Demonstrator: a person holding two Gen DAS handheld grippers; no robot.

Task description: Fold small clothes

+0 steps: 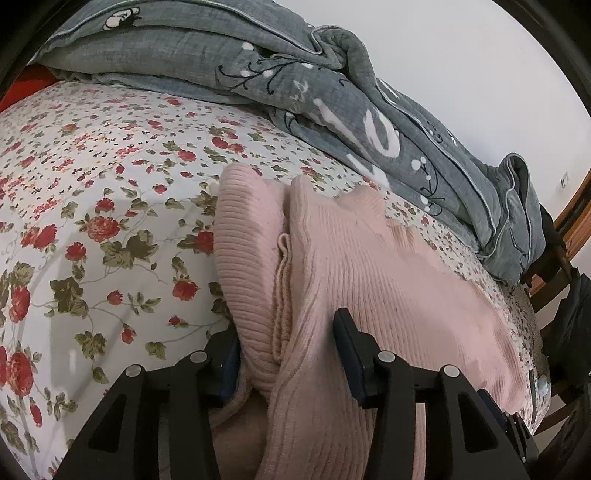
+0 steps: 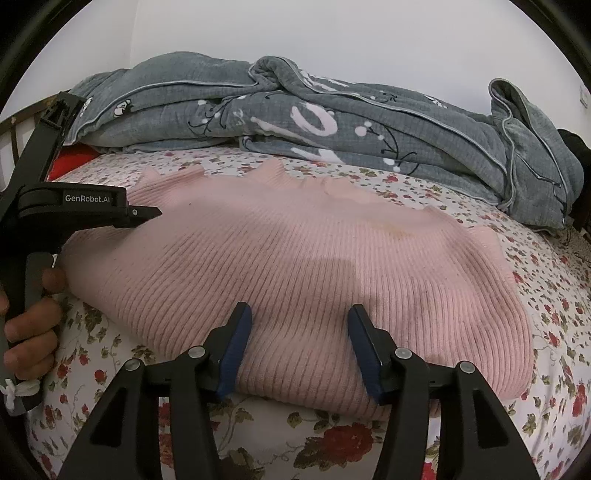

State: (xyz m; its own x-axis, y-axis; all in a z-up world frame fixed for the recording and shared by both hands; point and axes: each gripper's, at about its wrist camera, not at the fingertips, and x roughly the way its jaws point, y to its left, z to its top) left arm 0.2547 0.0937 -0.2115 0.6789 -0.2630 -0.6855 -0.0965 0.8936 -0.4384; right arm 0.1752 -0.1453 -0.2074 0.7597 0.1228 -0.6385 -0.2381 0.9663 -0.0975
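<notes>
Floral bedsheet (image 2: 554, 295), white with red roses and green leaves, is covering the bed where the work is happening. Starting at the right gripper (image 2: 299, 347): its blue-padded fingers (image 2: 236, 354) are standing spread, straddling the near folded edge of the pink ribbed sweater (image 2: 295, 251) without pressing on it. The left gripper (image 1: 286, 354) is also sitting with its jaws apart; a bunched fold of the same sweater (image 1: 332, 266) is lying between them, touching the left-side pad, while the other pad is standing clear above the knit. From the right wrist view, the left gripper's black body (image 2: 74, 206) is reaching in over the sweater's left end, with a person's hand (image 2: 33, 332) wrapping its handle. The sweater is lying folded across the middle of the bed. Behind it, a rumpled grey quilt (image 2: 332, 122) with white and black print is piling up along the far edge, against a pale wall (image 2: 295, 29).
</notes>
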